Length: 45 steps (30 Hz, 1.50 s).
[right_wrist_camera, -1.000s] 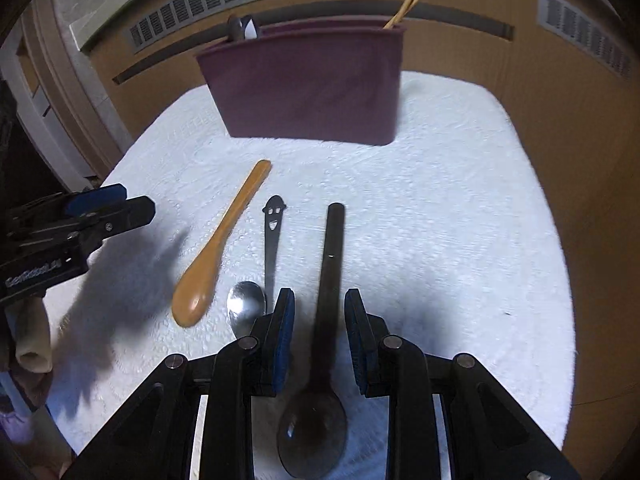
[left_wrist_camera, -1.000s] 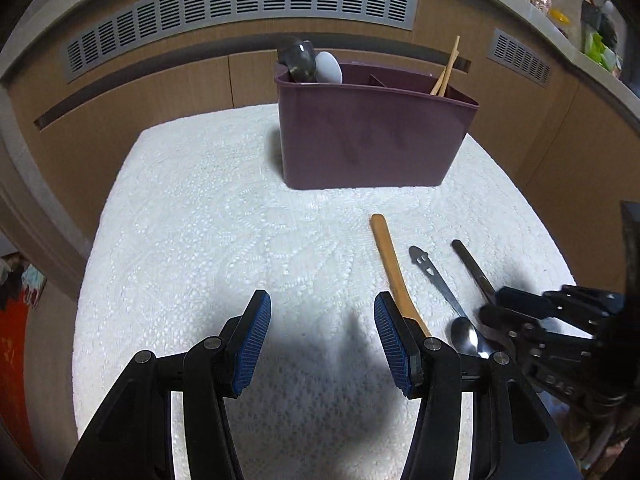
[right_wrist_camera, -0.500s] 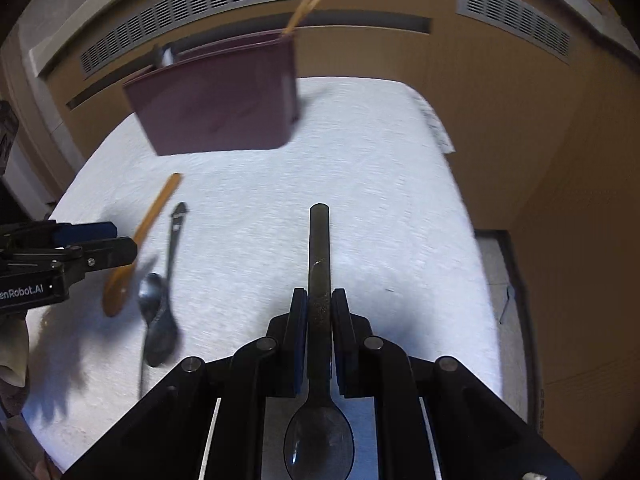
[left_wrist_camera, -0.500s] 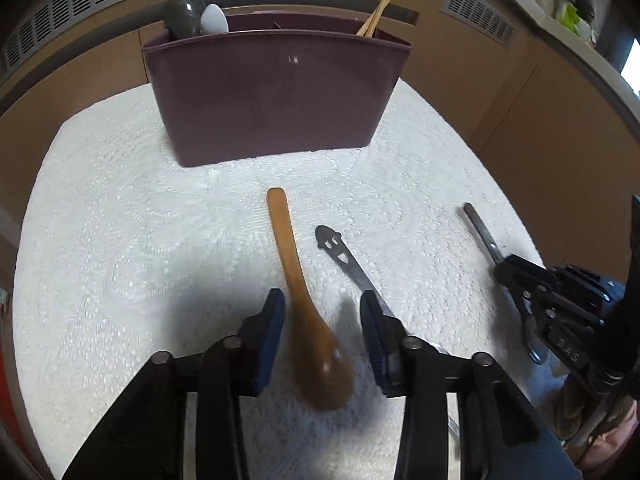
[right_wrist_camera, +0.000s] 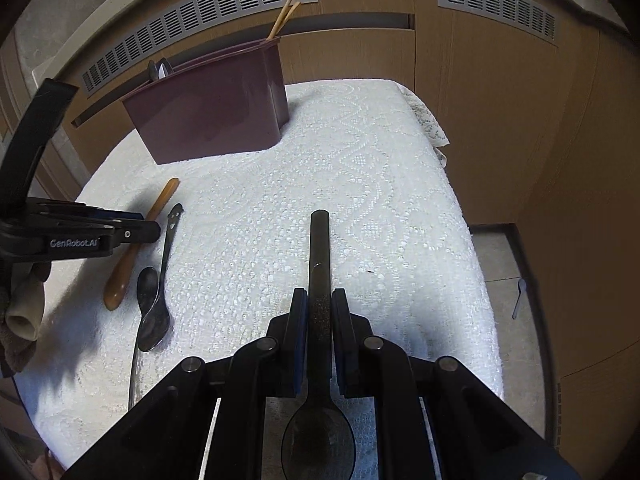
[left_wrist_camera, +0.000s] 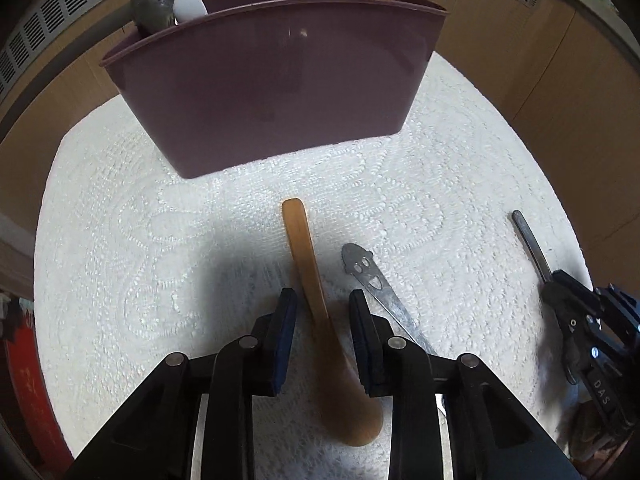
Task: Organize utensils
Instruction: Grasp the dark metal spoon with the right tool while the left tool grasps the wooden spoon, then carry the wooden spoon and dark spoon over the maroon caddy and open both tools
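Straddling the wooden spoon (left_wrist_camera: pixel 320 312) on the white-clothed worktop (left_wrist_camera: pixel 120 280), the left tongs (left_wrist_camera: pixel 323 300) have just been closing, yet their pads still stand clear of its handle. The right tongs (right_wrist_camera: pixel 319 300) are clamped on the dark spoon (right_wrist_camera: pixel 320 264), handle pointing to 12 o'clock. From the left view, the purple caddy (left_wrist_camera: pixel 280 92) stands at 12 o'clock, a steel spoon (left_wrist_camera: pixel 372 280) lying just beside the wooden one at 3 o'clock.
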Each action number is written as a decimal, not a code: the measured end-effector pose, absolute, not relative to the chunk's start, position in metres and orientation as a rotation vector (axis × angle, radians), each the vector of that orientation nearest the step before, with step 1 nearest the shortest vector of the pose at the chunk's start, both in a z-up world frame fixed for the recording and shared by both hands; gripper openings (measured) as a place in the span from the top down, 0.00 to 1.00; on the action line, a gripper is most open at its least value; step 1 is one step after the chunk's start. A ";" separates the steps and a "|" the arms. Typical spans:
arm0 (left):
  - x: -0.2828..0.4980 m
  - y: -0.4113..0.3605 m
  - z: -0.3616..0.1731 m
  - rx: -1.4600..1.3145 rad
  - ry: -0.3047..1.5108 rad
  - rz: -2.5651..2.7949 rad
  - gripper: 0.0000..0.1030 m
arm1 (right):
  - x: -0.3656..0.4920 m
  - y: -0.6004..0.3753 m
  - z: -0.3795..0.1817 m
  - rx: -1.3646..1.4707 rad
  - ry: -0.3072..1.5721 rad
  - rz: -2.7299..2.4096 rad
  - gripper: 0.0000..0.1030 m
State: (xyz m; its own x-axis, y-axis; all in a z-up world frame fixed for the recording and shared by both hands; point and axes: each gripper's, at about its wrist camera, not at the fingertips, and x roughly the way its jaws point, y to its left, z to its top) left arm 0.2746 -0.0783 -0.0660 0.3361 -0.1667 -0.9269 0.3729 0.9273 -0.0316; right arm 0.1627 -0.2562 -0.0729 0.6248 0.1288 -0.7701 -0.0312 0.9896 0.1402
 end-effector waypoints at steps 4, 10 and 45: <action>0.294 -0.083 -0.068 0.169 1.224 -0.352 0.73 | 0.161 -0.256 -0.072 0.120 0.882 0.099 0.89; 0.293 -0.088 -0.065 0.192 1.170 -0.342 0.90 | 0.161 -0.258 -0.073 0.133 0.881 0.104 0.89; 0.173 -0.025 0.030 -0.074 0.750 -0.490 0.90 | 0.135 -0.228 -0.002 0.062 0.716 0.136 0.89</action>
